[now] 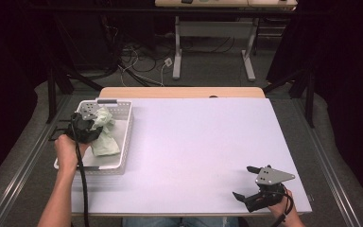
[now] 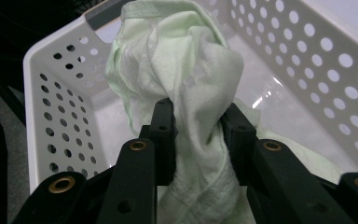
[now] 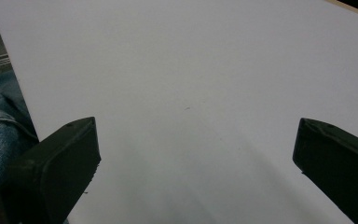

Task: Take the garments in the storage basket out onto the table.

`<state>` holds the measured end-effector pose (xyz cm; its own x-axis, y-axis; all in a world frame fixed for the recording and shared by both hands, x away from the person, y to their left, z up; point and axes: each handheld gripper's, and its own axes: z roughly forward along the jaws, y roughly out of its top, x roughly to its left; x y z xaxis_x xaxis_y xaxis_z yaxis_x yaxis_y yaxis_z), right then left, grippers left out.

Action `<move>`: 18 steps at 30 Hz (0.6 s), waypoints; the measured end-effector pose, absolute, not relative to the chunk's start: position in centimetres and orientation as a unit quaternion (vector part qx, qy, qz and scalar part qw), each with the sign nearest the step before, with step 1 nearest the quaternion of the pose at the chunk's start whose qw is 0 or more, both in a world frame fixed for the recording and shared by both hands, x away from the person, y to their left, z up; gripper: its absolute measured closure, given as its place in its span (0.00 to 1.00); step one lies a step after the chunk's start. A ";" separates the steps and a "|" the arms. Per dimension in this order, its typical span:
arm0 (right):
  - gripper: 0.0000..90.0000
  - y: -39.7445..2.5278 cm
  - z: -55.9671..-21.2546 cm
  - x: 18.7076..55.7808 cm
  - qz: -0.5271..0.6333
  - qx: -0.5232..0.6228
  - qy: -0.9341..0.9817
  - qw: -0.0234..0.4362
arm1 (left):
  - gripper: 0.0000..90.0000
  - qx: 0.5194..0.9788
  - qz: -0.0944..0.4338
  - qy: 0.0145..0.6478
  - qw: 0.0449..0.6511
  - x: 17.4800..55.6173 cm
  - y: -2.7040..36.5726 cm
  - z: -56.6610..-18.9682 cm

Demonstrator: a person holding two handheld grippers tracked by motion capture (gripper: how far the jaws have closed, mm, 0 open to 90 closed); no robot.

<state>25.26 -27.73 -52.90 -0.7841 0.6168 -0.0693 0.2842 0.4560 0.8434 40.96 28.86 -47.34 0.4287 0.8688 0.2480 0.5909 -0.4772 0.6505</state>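
Inside the white perforated basket (image 2: 51, 116) at the surface's (image 1: 198, 146) left edge, the left hand-held gripper (image 2: 193, 123) pinched the pale green cloth (image 2: 182, 70), apparently mid-transfer and neither lifted clear nor released, while the right hand-held gripper (image 1: 248, 182) rested spread wide, idle.

The left gripper (image 1: 93, 124) hides part of the cloth (image 1: 105, 142).

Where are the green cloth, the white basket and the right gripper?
green cloth (image 2: 186, 70), left gripper view, bunched part above the jaws
white basket (image 1: 127, 127), high view, right-hand perforated wall
right gripper (image 1: 244, 182), high view, gap between its open jaws
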 end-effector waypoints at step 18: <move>0.01 -27.7 -52.9 25.2 0.437 0.270 0.837 0.191 | 0.79 0.800 0.320 0.429 0.272 39.6 27.9 -46.1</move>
<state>25.19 -27.71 -52.87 -0.7813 0.6186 -0.0832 0.2852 0.4723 0.8340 39.57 27.92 -46.06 0.4279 0.8597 0.2789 0.5119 -0.4848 0.7092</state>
